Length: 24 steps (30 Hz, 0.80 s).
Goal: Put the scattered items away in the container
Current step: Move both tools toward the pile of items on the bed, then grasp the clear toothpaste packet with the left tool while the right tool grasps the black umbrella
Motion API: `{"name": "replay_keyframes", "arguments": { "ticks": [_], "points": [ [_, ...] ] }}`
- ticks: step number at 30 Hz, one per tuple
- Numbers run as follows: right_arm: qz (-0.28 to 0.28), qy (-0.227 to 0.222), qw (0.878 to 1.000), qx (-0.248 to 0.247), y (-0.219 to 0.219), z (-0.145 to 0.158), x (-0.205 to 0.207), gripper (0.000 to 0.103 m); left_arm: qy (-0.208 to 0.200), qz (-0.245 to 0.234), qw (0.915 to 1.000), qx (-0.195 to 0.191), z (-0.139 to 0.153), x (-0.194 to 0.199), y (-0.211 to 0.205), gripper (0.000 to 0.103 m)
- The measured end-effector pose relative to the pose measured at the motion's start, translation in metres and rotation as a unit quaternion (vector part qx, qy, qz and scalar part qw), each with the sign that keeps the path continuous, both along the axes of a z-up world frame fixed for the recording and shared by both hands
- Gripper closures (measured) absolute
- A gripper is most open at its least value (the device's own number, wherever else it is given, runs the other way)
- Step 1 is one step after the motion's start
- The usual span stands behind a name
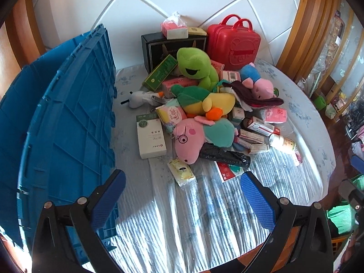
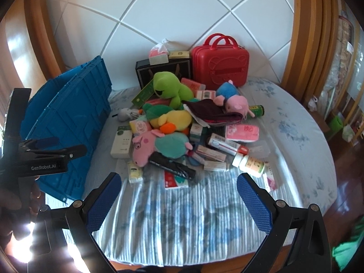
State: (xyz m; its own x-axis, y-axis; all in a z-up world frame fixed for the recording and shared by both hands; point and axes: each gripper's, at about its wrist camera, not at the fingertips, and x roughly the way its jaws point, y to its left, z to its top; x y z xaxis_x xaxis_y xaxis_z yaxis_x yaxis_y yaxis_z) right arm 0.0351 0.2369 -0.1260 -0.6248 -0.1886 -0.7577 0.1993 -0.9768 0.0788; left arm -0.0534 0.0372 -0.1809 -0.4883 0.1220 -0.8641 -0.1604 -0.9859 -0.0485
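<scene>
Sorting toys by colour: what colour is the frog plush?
Bright green frog plush, clearest in the left wrist view.

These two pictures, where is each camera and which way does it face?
Left wrist: rides the open left gripper, facing forward over the bed at the toy pile, blue crate close alongside.
Right wrist: rides the open right gripper, facing the same pile; the other gripper's black body shows at its edge.
Both share the green frog plush and red case.
</scene>
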Motion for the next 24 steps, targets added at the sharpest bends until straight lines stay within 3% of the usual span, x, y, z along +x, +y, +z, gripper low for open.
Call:
{"name": "replay_keyframes", "arguments": {
  "ticks": [5,9,13,21,24],
  "points": [
    [0.037,-0.028,0.999,0.005,0.016,-0.038,-0.023,0.000,-0.040,0.046,0.9976,-0.033,-0.066,-0.014,0.007,0.000],
    [0.065,-0.047,0.997,0.012,0.023,-0.069,-0.043,0.000,-0.074,0.066,0.9946,-0.031,-0.121,-0.024,0.009,0.000],
    [0.094,-0.063,0.993,0.022,0.022,-0.101,-0.060,0.000,-0.066,0.096,0.9926,-0.034,-0.159,-0.038,0.012,0.003],
    [0.164,-0.087,0.982,0.039,-0.008,-0.164,-0.102,0.000,-0.061,0.109,0.9922,-0.009,-0.220,-0.068,0.016,0.035],
    [0.184,-0.092,0.978,0.043,-0.024,-0.184,-0.116,0.000,-0.057,0.103,0.9931,0.005,-0.230,-0.069,0.014,0.059]
  ]
}}
